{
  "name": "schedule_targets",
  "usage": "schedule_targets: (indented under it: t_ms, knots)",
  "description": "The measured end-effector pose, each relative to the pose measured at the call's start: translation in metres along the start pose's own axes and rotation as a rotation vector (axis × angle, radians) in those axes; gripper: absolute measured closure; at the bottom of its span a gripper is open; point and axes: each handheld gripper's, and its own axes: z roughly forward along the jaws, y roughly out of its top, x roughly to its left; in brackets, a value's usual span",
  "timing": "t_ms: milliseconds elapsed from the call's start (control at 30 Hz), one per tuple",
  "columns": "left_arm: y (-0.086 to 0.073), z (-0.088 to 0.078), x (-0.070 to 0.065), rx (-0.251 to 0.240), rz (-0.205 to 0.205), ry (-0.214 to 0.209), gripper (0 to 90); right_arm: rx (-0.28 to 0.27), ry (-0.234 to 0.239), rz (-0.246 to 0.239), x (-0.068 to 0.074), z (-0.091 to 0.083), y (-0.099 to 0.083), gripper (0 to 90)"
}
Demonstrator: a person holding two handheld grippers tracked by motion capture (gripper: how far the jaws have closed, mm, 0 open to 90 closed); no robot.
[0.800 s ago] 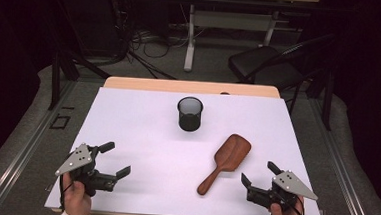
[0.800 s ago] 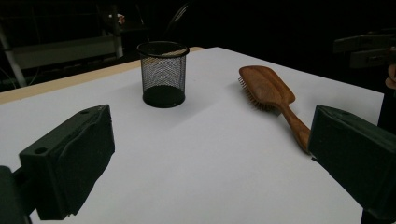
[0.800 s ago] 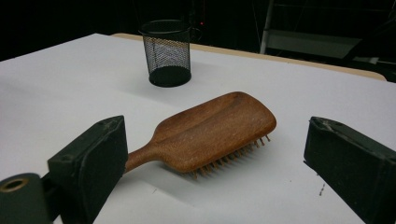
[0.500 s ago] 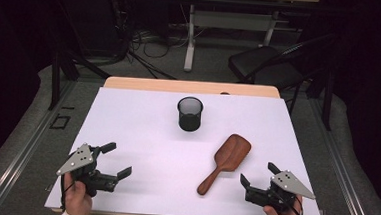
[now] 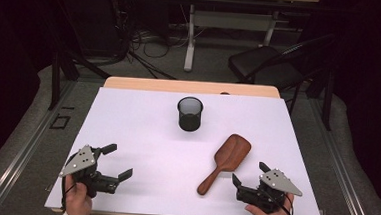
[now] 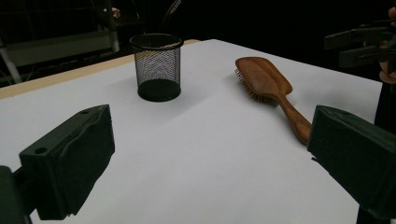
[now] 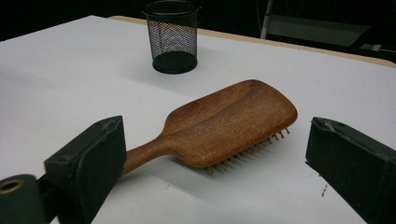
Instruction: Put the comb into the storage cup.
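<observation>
A wooden paddle hairbrush [image 5: 226, 161] lies bristles down on the white table [image 5: 137, 129], its handle pointing toward the front edge. A black mesh cup [image 5: 190, 114] stands upright behind it, near the table's middle. My left gripper [image 5: 119, 160] rests at the front left, open and with nothing between its fingers. My right gripper [image 5: 248, 172] sits at the front right, just right of the brush handle, open and touching nothing. In the right gripper view the hairbrush [image 7: 224, 123] lies close ahead of the spread jaws, with the cup [image 7: 173, 37] beyond it. The left gripper view has the cup [image 6: 156, 67] and the brush [image 6: 267, 84] farther off.
A wooden strip [image 5: 189, 87] edges the table's back. Behind the table stand a dark chair [image 5: 266, 64] and a desk leg [image 5: 190, 37], with cables on the floor. The right gripper [image 6: 366, 39] appears at the top right of the left gripper view.
</observation>
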Motion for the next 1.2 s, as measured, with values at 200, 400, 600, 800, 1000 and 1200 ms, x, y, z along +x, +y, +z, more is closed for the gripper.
schedule_targets:
  t_ms: [200, 400, 600, 800, 1000, 1200]
  knots:
    - [-0.002, 0.002, -0.001, 0.009, 0.003, 0.0, 0.9, 0.02, 0.036, -0.007, 0.008, 0.007, -0.001, 14.5]
    - [-0.002, 0.001, -0.001, 0.008, -0.005, 0.007, 0.9, 0.06, 0.084, -0.022, 0.022, 0.019, 0.0, 21.7]
    - [-0.002, 0.005, -0.001, 0.019, -0.004, -0.006, 1.0, 0.065, 0.116, -0.032, 0.031, 0.022, 0.003, 37.4]
    - [-0.004, 0.003, -0.004, 0.028, 0.001, 0.004, 0.9, 0.078, 0.125, -0.024, 0.032, 0.027, 0.006, 42.9]
    - [-0.005, -0.002, -0.004, 0.033, -0.003, 0.012, 0.9, 0.099, 0.148, -0.006, 0.037, 0.036, 0.01, 47.0]
    - [-0.007, -0.003, -0.005, 0.044, -0.001, 0.022, 0.9, 0.18, 0.167, 0.001, 0.051, 0.051, 0.012, 53.4]
